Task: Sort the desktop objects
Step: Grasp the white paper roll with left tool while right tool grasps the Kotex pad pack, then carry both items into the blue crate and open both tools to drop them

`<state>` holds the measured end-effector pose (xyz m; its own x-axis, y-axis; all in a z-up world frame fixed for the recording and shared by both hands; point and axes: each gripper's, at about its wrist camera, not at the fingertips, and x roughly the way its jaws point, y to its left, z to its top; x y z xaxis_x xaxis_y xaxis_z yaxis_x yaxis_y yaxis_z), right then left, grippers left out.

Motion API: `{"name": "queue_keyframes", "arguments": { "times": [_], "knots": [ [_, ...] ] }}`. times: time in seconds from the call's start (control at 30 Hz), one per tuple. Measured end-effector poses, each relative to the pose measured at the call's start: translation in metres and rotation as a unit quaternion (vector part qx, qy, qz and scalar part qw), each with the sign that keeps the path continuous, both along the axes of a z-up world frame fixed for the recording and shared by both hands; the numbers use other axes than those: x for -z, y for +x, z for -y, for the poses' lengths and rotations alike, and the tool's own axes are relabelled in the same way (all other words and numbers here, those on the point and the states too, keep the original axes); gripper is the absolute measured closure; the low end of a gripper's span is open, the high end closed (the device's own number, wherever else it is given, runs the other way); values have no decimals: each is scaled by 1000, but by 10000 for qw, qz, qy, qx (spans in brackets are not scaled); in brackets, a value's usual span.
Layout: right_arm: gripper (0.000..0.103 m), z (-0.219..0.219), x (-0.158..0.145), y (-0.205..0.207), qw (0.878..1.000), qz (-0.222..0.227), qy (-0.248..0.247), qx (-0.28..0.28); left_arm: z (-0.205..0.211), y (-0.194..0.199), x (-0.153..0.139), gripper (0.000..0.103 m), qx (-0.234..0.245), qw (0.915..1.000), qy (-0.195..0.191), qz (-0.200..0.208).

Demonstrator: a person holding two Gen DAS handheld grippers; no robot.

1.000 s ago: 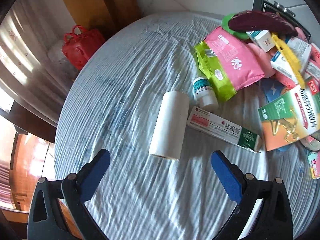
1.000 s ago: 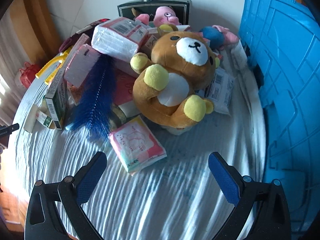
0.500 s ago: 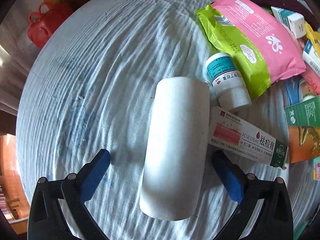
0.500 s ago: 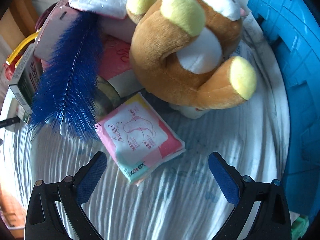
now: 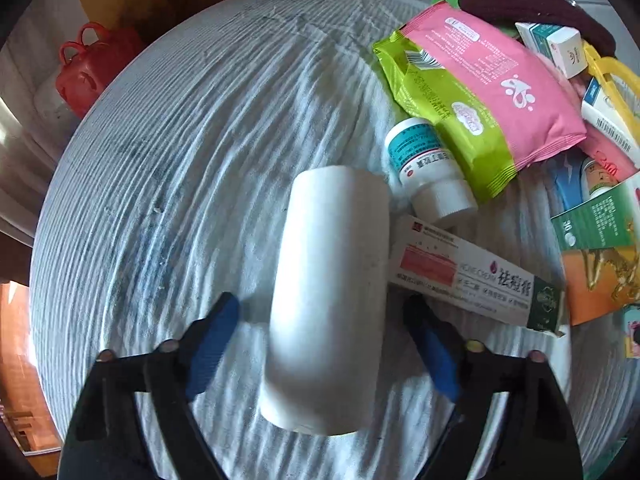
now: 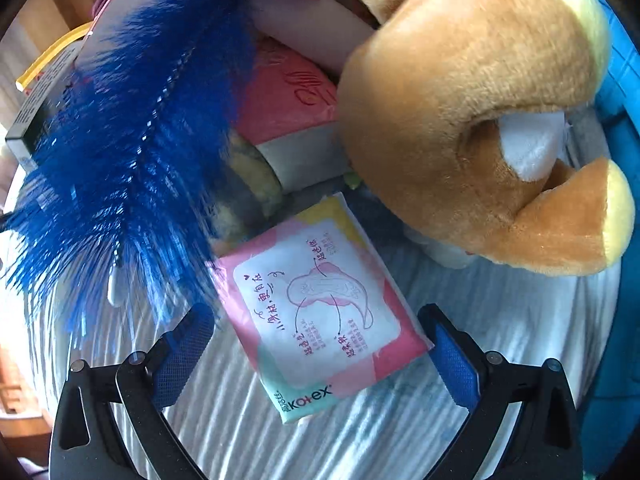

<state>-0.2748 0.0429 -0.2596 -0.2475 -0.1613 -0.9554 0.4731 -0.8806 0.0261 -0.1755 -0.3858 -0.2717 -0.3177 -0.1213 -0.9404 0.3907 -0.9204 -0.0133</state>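
Observation:
In the left wrist view a white paper roll (image 5: 332, 300) lies on the striped cloth. My left gripper (image 5: 324, 344) is open, its blue fingers on either side of the roll's near half, narrow gaps showing. In the right wrist view a pink Kotex pad pack (image 6: 320, 312) lies flat on the cloth. My right gripper (image 6: 316, 348) is open and straddles the pack, fingers beside its edges, not pressing it.
Beside the roll lie an acne cream box (image 5: 472, 276), a white medicine bottle (image 5: 428, 168), a pink and green wipes pack (image 5: 476, 92) and several boxes. A blue feather brush (image 6: 124, 144) and a brown teddy bear (image 6: 480, 100) crowd the pad pack. A blue crate (image 6: 624, 280) stands right.
Both grippers have moved forward and down. The left fingers have narrowed around the paper roll. The right gripper has closed in on the pad pack, which now lies between its fingers.

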Motion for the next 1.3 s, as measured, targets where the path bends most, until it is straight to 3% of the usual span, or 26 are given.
{"name": "queue_keyframes", "arguments": {
  "times": [0.03,0.07,0.2,0.4,0.63,0.73,0.93,1.13,1.3],
  "knots": [
    [8,-1,-1,1,10000,-44,68,31,-1,-1,-4,53,-18,10000,-29,-21],
    [16,-3,-3,1,9999,-82,104,49,-1,-1,-8,56,-20,10000,-24,-30],
    [24,-9,-10,7,9997,-153,125,136,-8,6,-13,57,-10,9999,-119,-5],
    [27,-26,-41,28,9980,-487,-112,377,-18,46,-30,58,-119,9992,-180,-331],
    [32,-47,-95,60,9899,-1206,-461,590,-49,58,-75,58,185,9929,-385,-1107],
    [37,-30,-120,82,9825,-1610,-650,674,-52,52,-105,58,398,9873,-411,-1481],
    [39,-50,-155,100,9732,-2046,-782,705,-104,49,-148,58,678,9769,-353,-1997],
    [39,-107,-219,93,9544,-2604,-1295,676,-197,42,-199,58,1184,9569,-335,-2630],
    [39,-176,-283,93,9350,-3205,-1457,420,-298,21,-246,58,1599,9350,-322,-3150]
  ]
}}
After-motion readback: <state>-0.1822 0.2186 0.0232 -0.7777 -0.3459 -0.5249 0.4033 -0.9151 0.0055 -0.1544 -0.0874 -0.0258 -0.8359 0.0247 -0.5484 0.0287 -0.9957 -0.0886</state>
